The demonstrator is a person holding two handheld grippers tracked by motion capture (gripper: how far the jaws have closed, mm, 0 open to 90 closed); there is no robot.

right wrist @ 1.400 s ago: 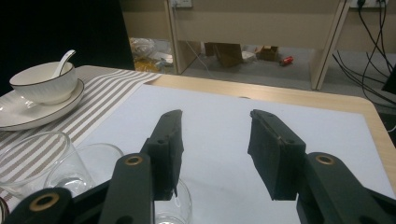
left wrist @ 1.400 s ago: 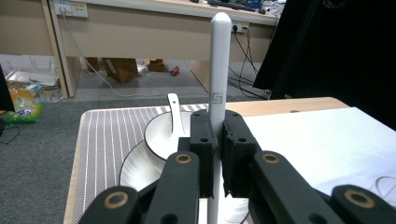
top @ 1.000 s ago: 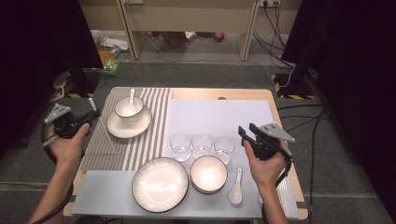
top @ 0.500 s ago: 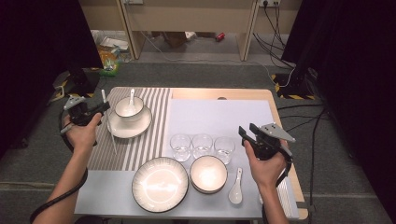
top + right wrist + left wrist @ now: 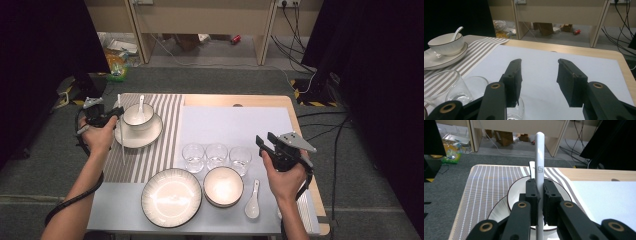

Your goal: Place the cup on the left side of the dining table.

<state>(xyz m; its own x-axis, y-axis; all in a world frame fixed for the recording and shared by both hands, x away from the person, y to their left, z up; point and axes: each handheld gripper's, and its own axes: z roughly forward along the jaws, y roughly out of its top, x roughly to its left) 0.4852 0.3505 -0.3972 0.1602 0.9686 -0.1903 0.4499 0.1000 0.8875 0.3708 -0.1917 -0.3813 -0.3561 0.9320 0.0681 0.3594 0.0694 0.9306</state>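
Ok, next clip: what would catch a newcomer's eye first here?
Probably the long white chopstick clamped in the left tongs, standing over the small bowl on its plate on the striped mat at the table's left. Then the row of three glasses mid-table, with the right tongs open and empty beside them.

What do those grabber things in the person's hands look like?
Each is black. The left gripper and the right gripper have two flat black jaws on arms with round brass-coloured rivets. A grey three-cornered plate sits on top of the right one, and a black cable trails from the left. The forearms are bare, without sleeves.
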